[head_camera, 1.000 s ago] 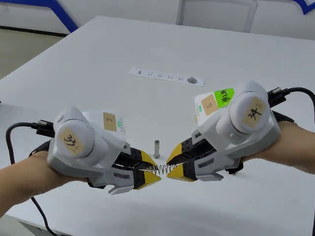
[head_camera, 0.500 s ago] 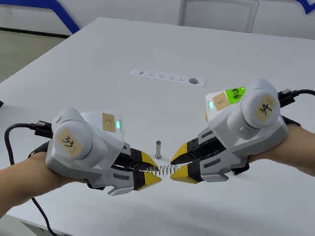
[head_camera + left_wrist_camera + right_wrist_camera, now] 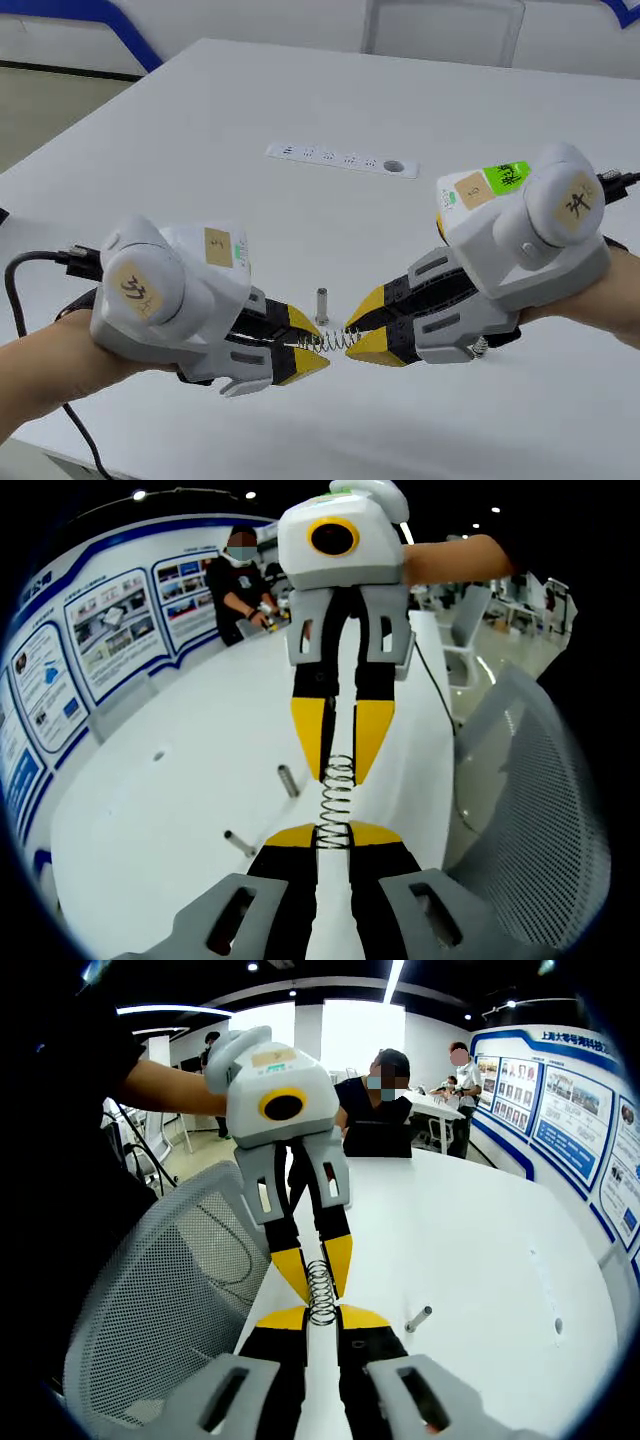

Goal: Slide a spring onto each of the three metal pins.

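Item: one spring (image 3: 335,341), lower centre of the head view, held level above the tabletop (image 3: 450,110). Left tongs (image 3: 310,348) clamped on one end, right tongs (image 3: 356,333) clamped on the other, seemingly to steady and aim it. Upright pin (image 3: 322,301) stands bare just above it in frame.

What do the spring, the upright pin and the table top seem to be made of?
Spring: probably thin bare steel wire; grey coils with small glints. Pin: metal, likely steel; a dull silver cylinder with a bright streak. Table: white, matte and smooth; laminate or painted board, cannot tell which.
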`<action>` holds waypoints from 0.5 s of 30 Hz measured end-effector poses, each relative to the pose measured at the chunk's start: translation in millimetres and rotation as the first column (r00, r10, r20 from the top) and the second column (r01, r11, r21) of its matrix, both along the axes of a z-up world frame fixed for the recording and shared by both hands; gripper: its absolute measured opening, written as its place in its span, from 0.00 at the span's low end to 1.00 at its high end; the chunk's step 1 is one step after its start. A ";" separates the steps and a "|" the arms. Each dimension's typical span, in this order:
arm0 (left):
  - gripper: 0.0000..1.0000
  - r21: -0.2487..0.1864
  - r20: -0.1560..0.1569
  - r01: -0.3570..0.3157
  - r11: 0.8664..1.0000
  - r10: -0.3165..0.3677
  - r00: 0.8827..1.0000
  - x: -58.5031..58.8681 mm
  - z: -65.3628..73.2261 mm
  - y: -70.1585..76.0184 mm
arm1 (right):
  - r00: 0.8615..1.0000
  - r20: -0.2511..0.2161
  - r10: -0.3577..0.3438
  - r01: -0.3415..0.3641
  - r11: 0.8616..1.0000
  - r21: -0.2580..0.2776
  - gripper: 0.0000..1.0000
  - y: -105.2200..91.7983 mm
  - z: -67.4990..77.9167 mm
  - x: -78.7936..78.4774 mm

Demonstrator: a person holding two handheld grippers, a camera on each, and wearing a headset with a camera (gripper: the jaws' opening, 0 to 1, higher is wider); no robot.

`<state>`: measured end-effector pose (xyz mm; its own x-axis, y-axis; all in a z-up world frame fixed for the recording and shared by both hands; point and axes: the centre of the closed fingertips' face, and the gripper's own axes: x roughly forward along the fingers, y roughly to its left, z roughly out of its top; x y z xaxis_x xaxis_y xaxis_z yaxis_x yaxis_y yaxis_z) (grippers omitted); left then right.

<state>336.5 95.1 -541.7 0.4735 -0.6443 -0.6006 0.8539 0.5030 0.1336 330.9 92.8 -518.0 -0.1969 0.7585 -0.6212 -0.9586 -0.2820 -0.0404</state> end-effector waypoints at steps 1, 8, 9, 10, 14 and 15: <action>0.10 0.003 0.002 0.000 1.000 0.000 1.000 0.6 -0.1 0.1 | 1.000 -0.002 -0.002 0.002 1.000 0.003 0.11 0.5 0.3 -0.1; 0.10 -0.010 0.012 -0.006 1.000 0.006 1.000 1.1 2.8 -0.6 | 0.998 -0.067 -0.007 0.013 0.995 0.094 0.11 10.1 21.7 -4.9; 0.10 -0.015 0.009 -0.009 1.000 0.009 1.000 1.0 3.4 -1.1 | 0.997 -0.072 -0.008 0.015 0.994 0.106 0.11 11.8 24.6 -5.3; 0.10 -0.016 0.012 -0.009 1.000 0.009 1.000 1.4 3.9 -1.3 | 0.998 -0.068 -0.009 0.016 0.994 0.107 0.11 12.4 25.4 -5.0; 0.10 -0.010 0.013 -0.015 1.000 0.015 1.000 2.9 4.3 -0.7 | 0.998 -0.066 -0.011 0.018 0.994 0.109 0.11 16.1 22.9 -4.3; 0.10 -0.017 0.012 -0.013 1.000 0.013 1.000 2.4 5.3 -2.0 | 0.998 -0.065 -0.006 0.013 0.993 0.114 0.11 17.4 23.3 -5.5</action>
